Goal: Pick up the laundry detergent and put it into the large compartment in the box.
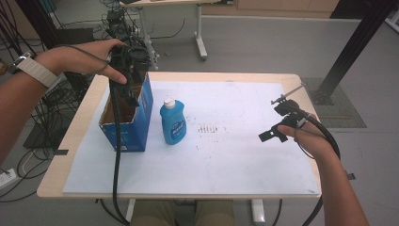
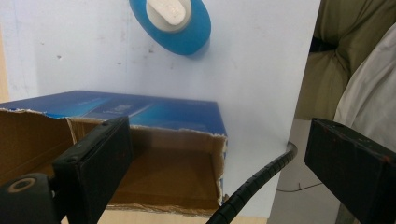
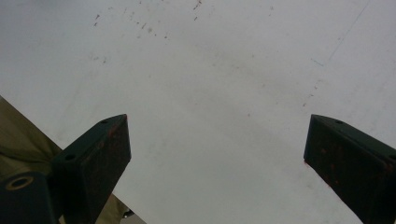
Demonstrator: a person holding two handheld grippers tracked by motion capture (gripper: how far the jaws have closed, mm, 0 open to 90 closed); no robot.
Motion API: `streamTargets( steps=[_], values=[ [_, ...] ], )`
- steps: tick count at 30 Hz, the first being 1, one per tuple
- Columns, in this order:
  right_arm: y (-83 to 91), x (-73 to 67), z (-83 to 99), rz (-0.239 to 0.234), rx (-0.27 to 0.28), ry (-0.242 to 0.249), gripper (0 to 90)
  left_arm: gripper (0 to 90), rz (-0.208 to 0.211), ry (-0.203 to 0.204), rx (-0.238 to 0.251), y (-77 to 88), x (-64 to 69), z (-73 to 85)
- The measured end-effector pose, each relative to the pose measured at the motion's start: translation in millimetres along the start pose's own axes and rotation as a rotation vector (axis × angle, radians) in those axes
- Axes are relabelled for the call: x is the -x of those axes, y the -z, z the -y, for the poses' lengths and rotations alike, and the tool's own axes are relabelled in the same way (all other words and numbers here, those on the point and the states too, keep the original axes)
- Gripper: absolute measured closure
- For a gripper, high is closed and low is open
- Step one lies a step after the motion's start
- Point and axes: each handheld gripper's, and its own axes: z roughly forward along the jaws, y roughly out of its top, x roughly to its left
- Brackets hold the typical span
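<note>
The left gripper [image 1: 126,89] hangs over the open blue cardboard box [image 1: 141,123] at the left of the high view, its jaws spread wide with nothing between them. In the left gripper view the box's brown inside [image 2: 154,177] lies below those jaws and looks empty as far as it shows, though part of it is hidden. The blue bottle with a white cap [image 1: 172,122] stands upright on the white sheet [image 1: 235,155] just beside the box's right wall, apart from both grippers; from above it shows at the upper middle of the left gripper view [image 2: 170,23].

The work in hand looks like getting the bottle into the box, and the step now is an approach, with no grasp made. The next move likely calls for bringing spread jaws down around the bottle's body or neck, closing firmly, then lifting it clear of the torn box rim.

The left hand [image 1: 89,59] reaches in from the upper left, wrist bent so the gripper points down. The right gripper [image 1: 277,127] is held low at the right of the table, jaws wide apart over bare sheet [image 3: 210,93], idle.
</note>
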Motion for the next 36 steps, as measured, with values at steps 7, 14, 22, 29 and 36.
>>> streamTargets(
  steps=[7, 14, 22, 29, 36],
  values=[
    [1.0, 0.4, 1.1, -0.002, 0.002, 0.0, 7.0, 7.9, -0.005, 0.002, 0.002, 1.3, 1.2, -1.4],
    [2.3, 1.7, 3.9, 0.0, 0.006, -0.004, 7.0, 7.7, -0.008, 0.006, 0.003, 2.2, 1.9, -3.1],
    [3.5, 2.2, 3.6, 0.004, 0.004, -0.006, 7.0, 7.8, -0.011, 0.013, 0.001, 1.5, 0.6, -2.7],
    [1.4, 2.9, 2.4, -0.001, 0.001, -0.007, 7.0, 7.8, -0.012, 0.02, -0.003, 0.9, -0.6, -2.5],
    [0.5, 3.0, 1.7, -0.002, 0.0, -0.005, 7.0, 7.8, -0.011, 0.029, -0.008, 1.2, -1.1, -2.8]
  ],
)
